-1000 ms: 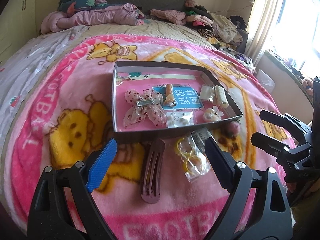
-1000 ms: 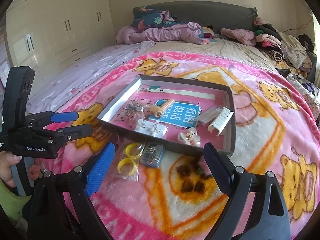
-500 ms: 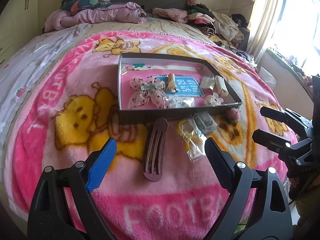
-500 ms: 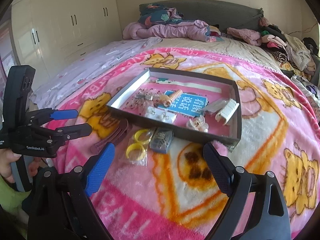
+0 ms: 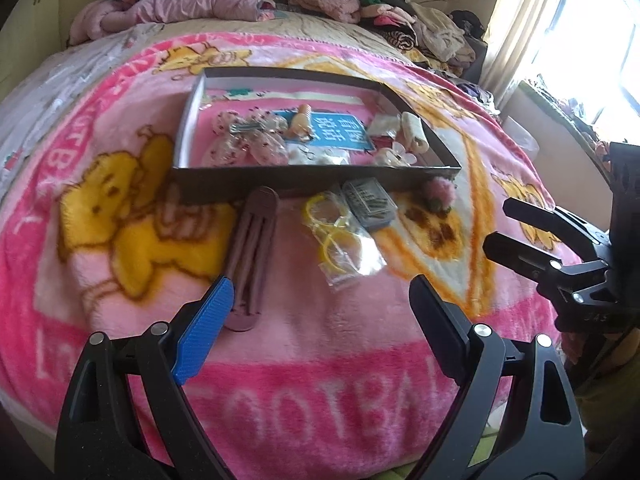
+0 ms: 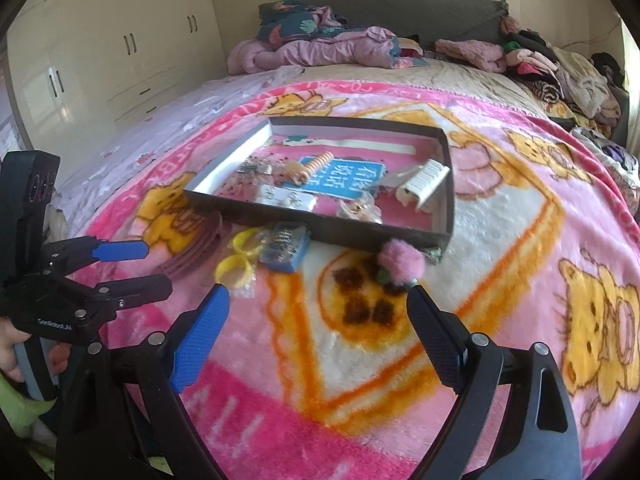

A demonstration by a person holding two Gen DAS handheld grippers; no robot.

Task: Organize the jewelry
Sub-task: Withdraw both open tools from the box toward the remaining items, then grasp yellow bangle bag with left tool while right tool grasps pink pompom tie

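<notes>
Bed (image 5: 48,92) covered by a pink cartoon-bear blanket (image 5: 320,360). On the blanket: shallow grey box tray (image 5: 280,184), mid-bed. Along its near wall, lying on the blanket: mauve hair clip (image 5: 250,256), far end touching the wall; clear bag of yellow rings (image 5: 340,240); small clear case of pins (image 5: 370,202) overlapping the bag; pink pom-pom (image 5: 440,192) at the tray's near right corner. At the headboard end: crumpled pink bedding (image 6: 320,50) and a clothes pile (image 6: 560,68).
</notes>
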